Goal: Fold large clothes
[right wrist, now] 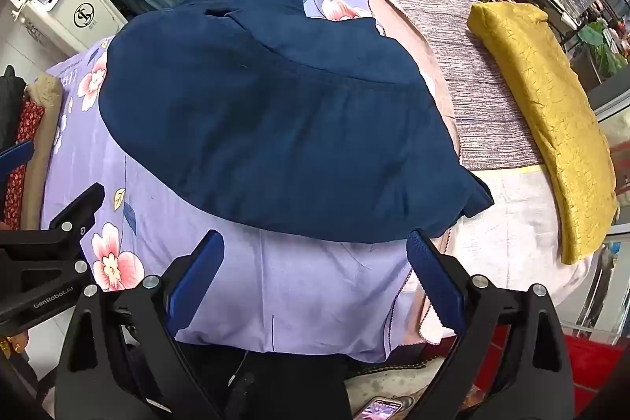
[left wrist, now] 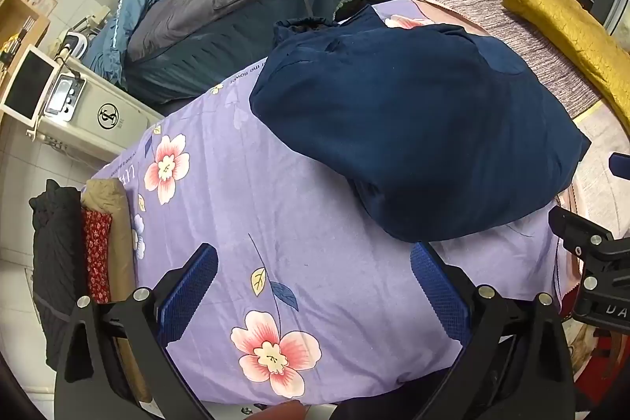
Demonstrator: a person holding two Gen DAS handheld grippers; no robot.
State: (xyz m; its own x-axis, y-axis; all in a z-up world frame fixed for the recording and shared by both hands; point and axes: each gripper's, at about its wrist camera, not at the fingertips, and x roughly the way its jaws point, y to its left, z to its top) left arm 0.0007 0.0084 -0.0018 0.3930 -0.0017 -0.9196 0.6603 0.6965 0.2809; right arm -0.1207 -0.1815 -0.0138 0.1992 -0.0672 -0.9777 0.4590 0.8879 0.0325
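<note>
A large navy blue garment (left wrist: 417,128) (right wrist: 283,128) lies folded into a rounded bundle on the lilac flowered sheet (left wrist: 236,215) (right wrist: 299,286) that covers the table. My left gripper (left wrist: 313,262) hovers open over the sheet just short of the garment's near edge, nothing between its blue pads (left wrist: 193,286). My right gripper (right wrist: 315,254) is open too, above the garment's near edge, its right fingertip (right wrist: 421,250) close to the hem. Each view shows part of the other gripper's black frame at its side.
A folded mustard cloth (left wrist: 567,22) (right wrist: 551,113) lies on a striped grey cover (right wrist: 484,93) at the right. Folded black, red and tan clothes (left wrist: 90,254) hang at the left table edge. A white machine (left wrist: 94,117) and a bed with blue bedding (left wrist: 236,14) stand behind.
</note>
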